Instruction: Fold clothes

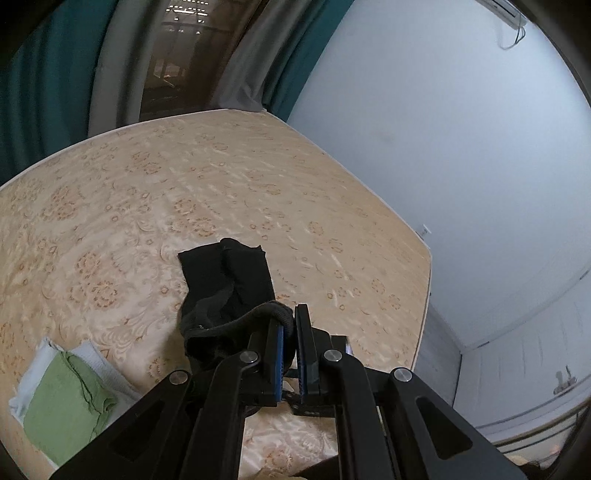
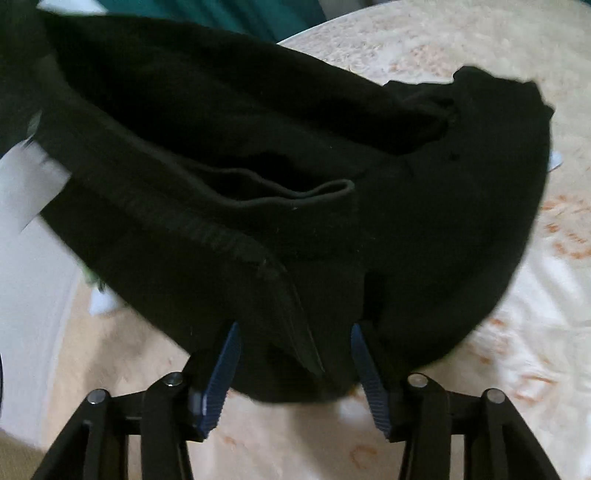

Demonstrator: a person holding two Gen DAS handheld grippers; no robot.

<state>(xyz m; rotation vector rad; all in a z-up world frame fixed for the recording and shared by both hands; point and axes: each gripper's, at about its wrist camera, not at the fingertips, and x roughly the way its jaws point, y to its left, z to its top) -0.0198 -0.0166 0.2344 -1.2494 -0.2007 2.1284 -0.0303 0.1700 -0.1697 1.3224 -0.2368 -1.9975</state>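
Left claw (image 1: 290,325) pinching black garment (image 1: 225,284), folded green cloth (image 1: 70,398) nearby

This is a bedroom in a home. A wide mattress (image 1: 221,206) with a cream and orange flower pattern fills most of the room and stands against a plain pale wall (image 1: 424,110), with teal and grey curtains (image 1: 280,55) hanging beside a dark window (image 1: 177,55). Folded laundry (image 1: 66,402) lies on the mattress, and an air conditioner (image 1: 506,11) is mounted high on the wall.
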